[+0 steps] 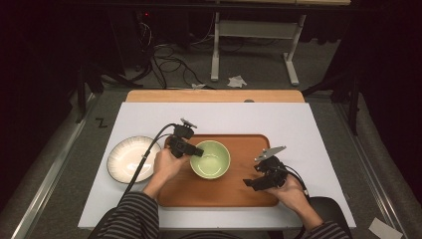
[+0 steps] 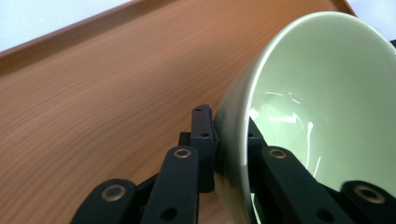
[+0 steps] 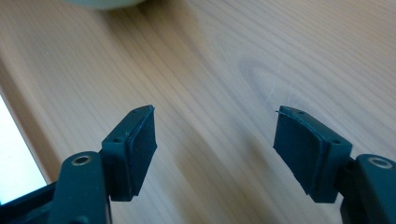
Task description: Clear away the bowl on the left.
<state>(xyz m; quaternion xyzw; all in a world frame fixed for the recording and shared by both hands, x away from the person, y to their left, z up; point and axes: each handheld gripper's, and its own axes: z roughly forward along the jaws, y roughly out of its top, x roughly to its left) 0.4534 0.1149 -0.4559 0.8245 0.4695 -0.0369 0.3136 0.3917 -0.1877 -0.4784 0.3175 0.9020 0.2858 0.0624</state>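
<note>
Near the middle of the wooden tray [image 1: 239, 191], the left gripper [image 1: 199, 152] pinches the green bowl [image 1: 211, 159] by its left rim, one jaw inside, one outside, probably to carry it. The right gripper [image 1: 247, 183], jaws apart and empty, waits near the tray's front right corner.

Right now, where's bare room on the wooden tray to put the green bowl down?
The green bowl, clamped at its rim by the left hand-held gripper, crowds the wooden tray's left-centre. Bare wood lies between bowl and right hand-held gripper, along the far right edge, and along the near edge below the bowl.
</note>
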